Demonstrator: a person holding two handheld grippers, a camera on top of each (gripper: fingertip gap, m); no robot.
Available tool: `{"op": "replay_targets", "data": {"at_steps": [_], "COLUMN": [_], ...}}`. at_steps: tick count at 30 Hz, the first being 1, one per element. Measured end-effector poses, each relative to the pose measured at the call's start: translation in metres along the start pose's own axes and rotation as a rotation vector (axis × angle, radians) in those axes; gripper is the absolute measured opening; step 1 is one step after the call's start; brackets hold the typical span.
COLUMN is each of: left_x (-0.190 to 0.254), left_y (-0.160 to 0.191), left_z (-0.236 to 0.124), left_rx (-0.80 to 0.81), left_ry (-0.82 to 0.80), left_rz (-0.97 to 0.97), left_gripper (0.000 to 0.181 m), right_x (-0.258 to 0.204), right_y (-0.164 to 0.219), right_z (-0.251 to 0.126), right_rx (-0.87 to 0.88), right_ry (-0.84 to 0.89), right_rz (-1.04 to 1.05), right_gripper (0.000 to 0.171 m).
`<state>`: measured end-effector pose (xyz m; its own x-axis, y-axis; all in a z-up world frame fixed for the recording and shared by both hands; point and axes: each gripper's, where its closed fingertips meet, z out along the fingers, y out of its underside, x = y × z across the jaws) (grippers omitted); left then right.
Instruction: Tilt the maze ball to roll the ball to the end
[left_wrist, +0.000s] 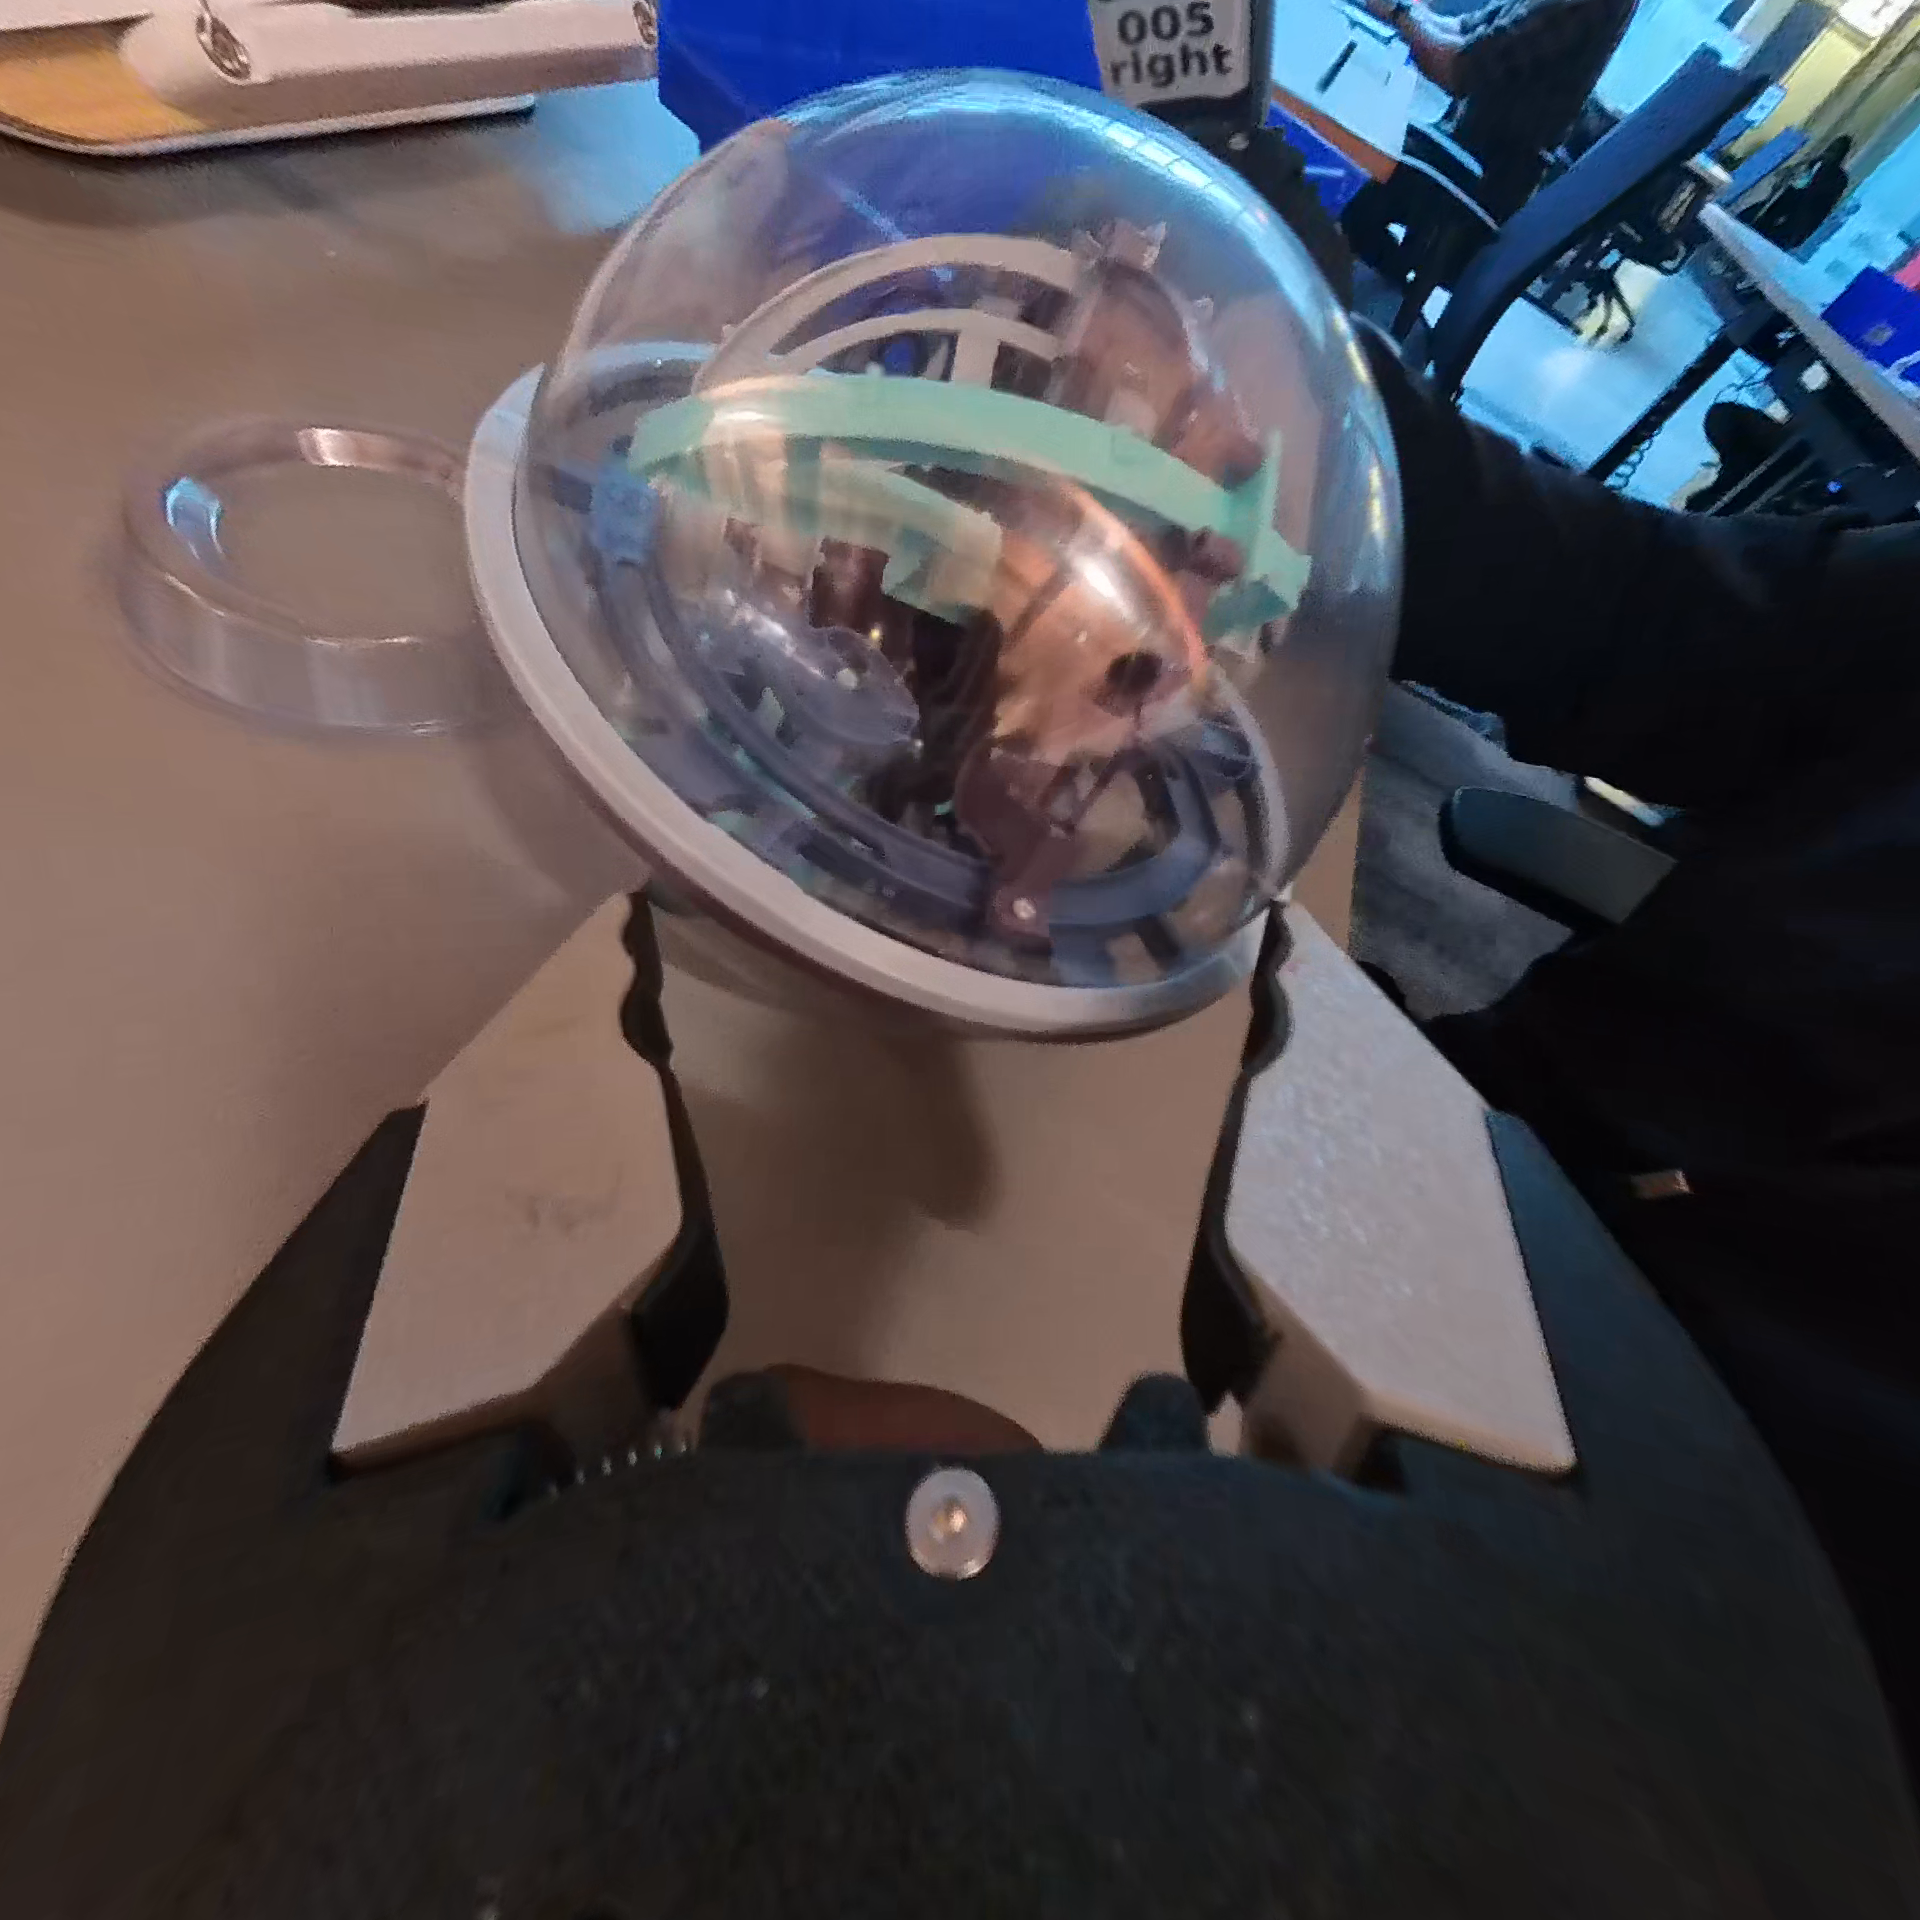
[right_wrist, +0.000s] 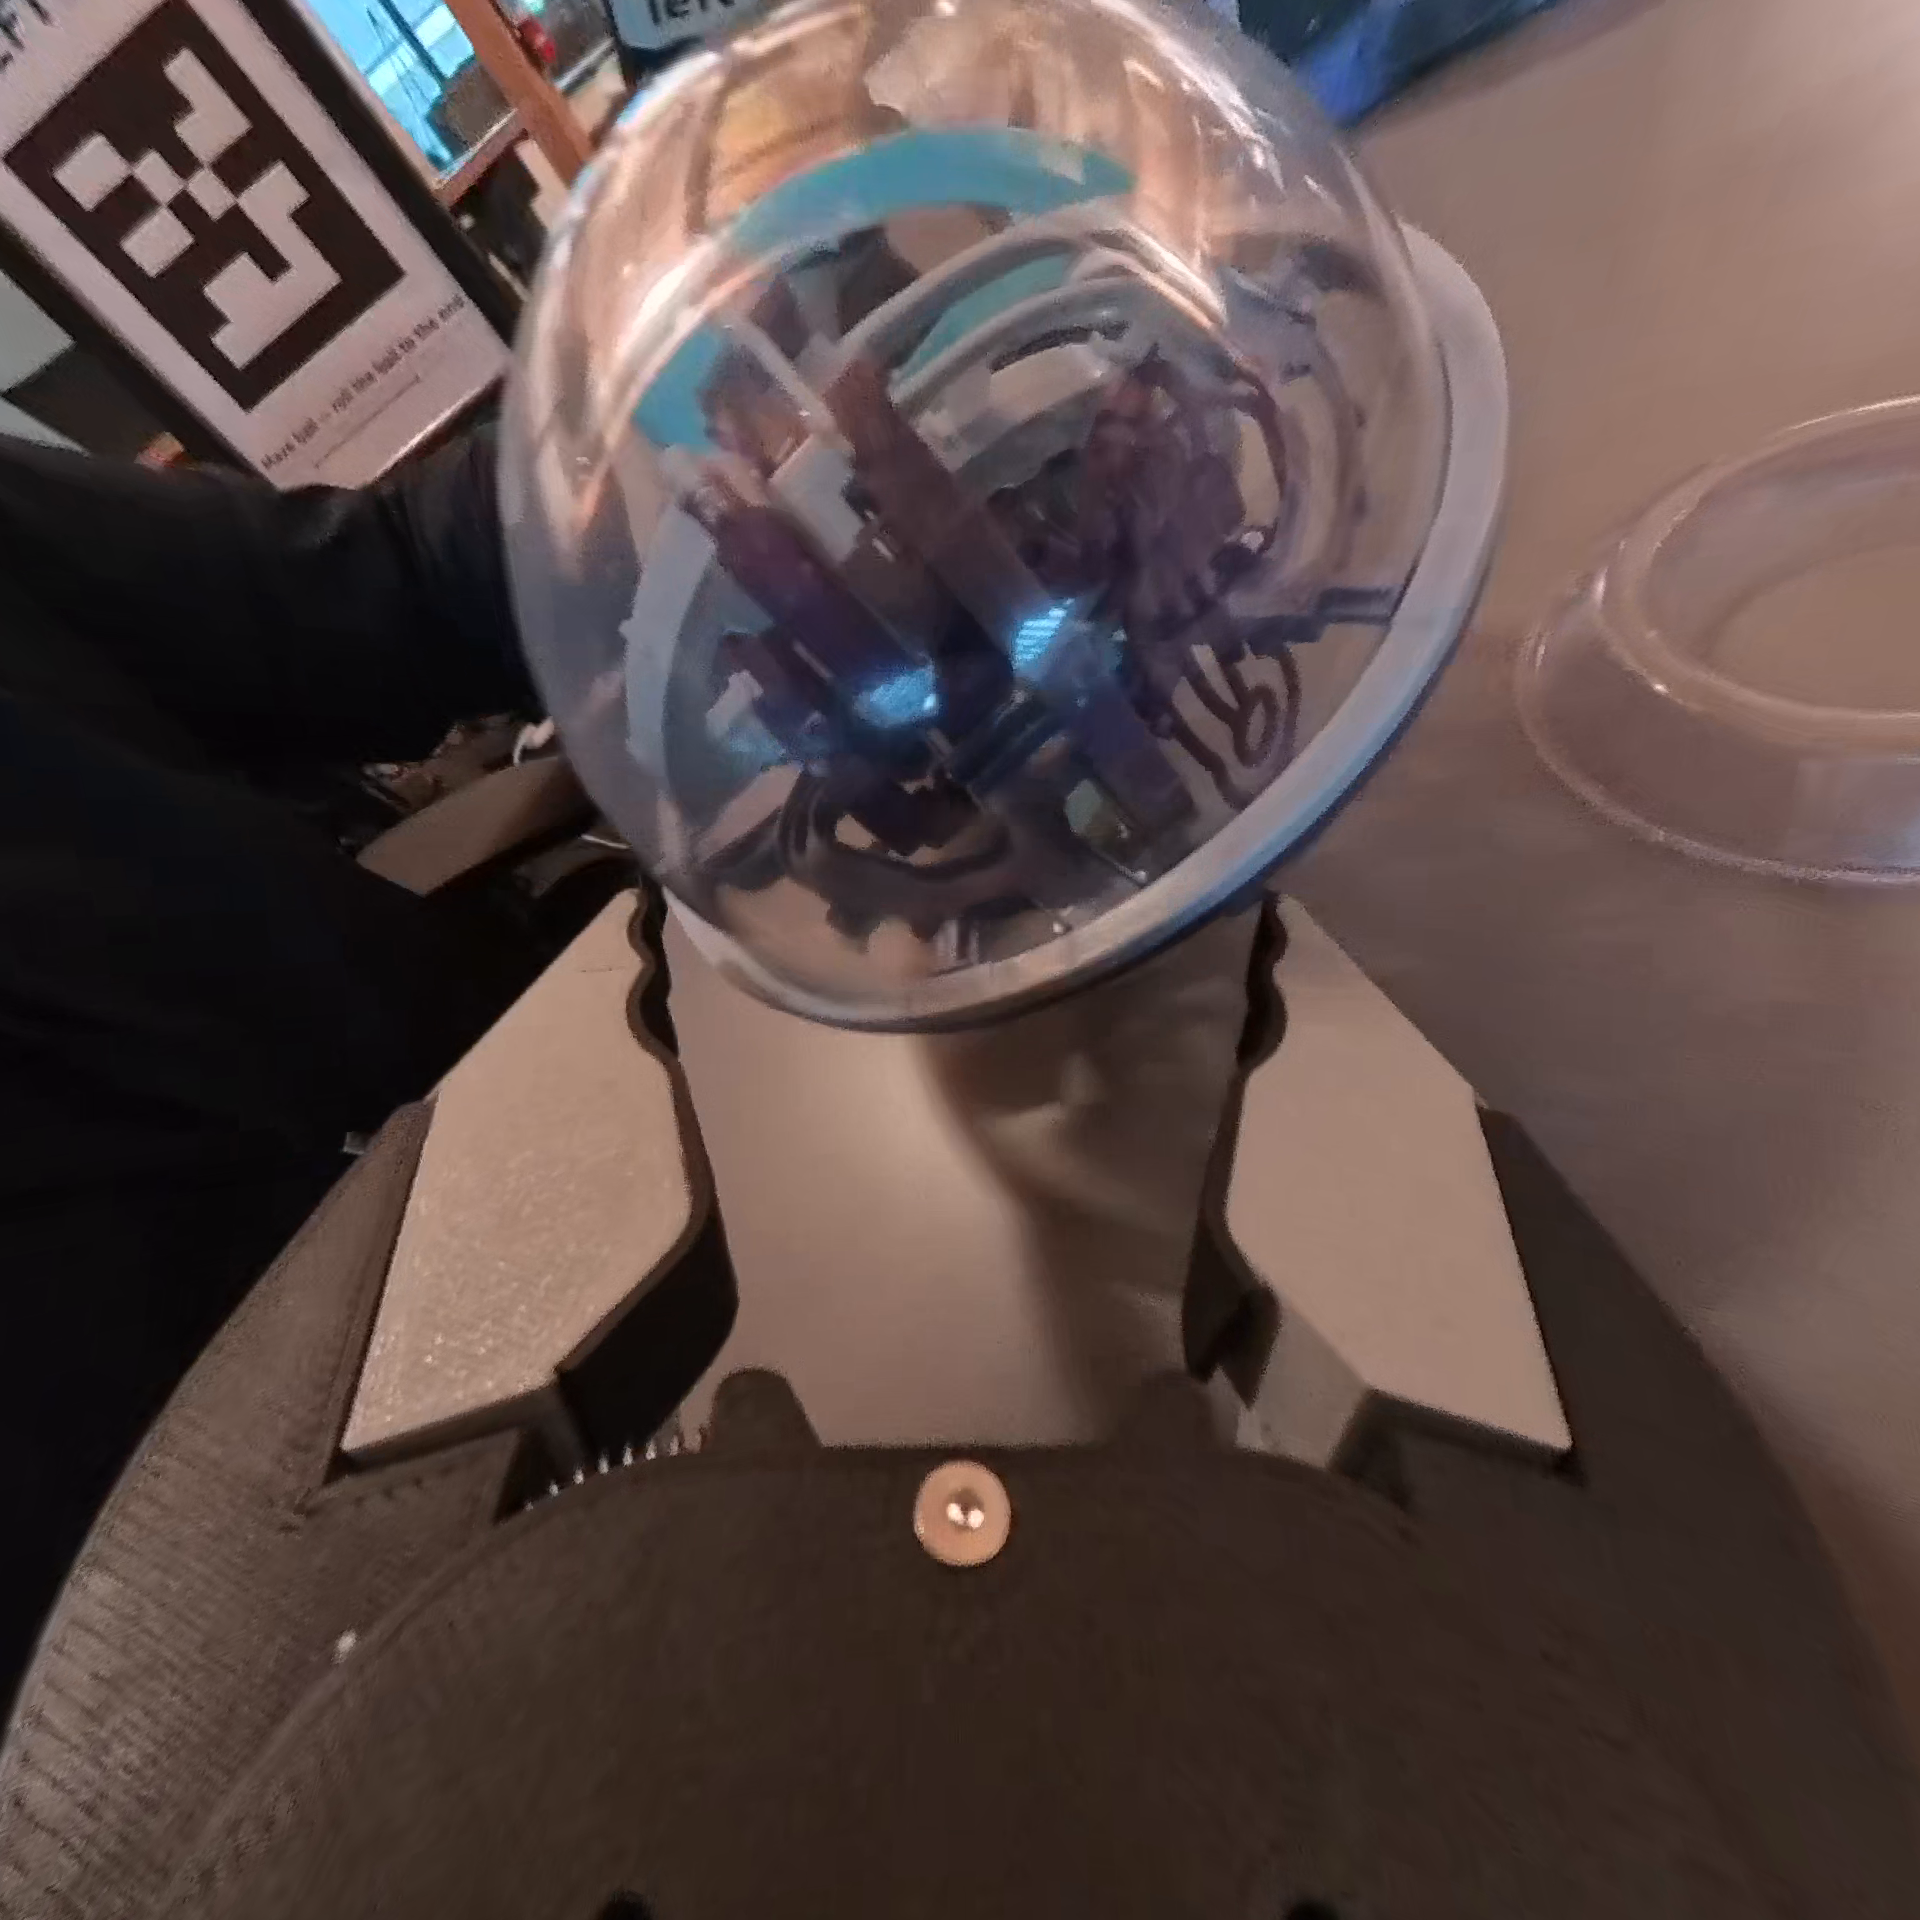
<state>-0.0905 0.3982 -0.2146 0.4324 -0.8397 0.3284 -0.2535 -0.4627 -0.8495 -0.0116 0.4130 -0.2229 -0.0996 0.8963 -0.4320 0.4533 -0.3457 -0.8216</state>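
The maze ball (left_wrist: 935, 540) is a clear sphere with a white equator ring and mint, blue and brown tracks inside. It is held tilted above the grey table (left_wrist: 208, 935). My left gripper (left_wrist: 956, 914) is shut on its lower part, with a fingertip on each side. In the right wrist view the maze ball (right_wrist: 987, 499) shows from the opposite side, and my right gripper (right_wrist: 956, 914) is shut on it the same way. The image is blurred and I cannot pick out the small ball inside for sure.
A clear plastic ring stand (left_wrist: 301, 582) lies on the table beside the ball; it also shows in the right wrist view (right_wrist: 1745, 665). A black sleeve (left_wrist: 1610, 623) is on the right. A blue box (left_wrist: 831, 42) and a white device (left_wrist: 312, 62) are at the far edge. A marker board (right_wrist: 208, 208) stands behind.
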Motion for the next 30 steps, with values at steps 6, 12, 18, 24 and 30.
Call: {"op": "replay_targets", "data": {"at_steps": [6,12,18,24,30], "left_x": [0.002,0.0,0.007,0.029,0.065], "left_y": [0.001,-0.004,-0.049,-0.113,-0.163], "left_z": [-0.003,0.003,-0.009,-0.028,-0.039], "left_rx": [0.023,0.035,0.049,0.076,0.154], "left_ry": [0.019,-0.064,-0.289,-0.515,-0.634], "left_rz": [-0.074,0.138,0.637,1.095,1.317], "left_gripper": [0.112,0.117,0.12,0.121,0.121], "right_x": [0.002,0.001,-0.007,-0.041,-0.079], "right_y": [-0.014,-0.005,-0.046,-0.104,-0.139], "right_z": [0.001,0.01,-0.007,-0.047,-0.084], "right_rx": [0.053,-0.008,0.105,0.161,0.158], "right_ry": [-0.059,0.001,0.252,0.543,0.693], "right_rz": [0.078,-0.051,-0.48,-0.949,-1.169], "right_gripper": [0.116,0.122,0.129,0.13,0.131]}}
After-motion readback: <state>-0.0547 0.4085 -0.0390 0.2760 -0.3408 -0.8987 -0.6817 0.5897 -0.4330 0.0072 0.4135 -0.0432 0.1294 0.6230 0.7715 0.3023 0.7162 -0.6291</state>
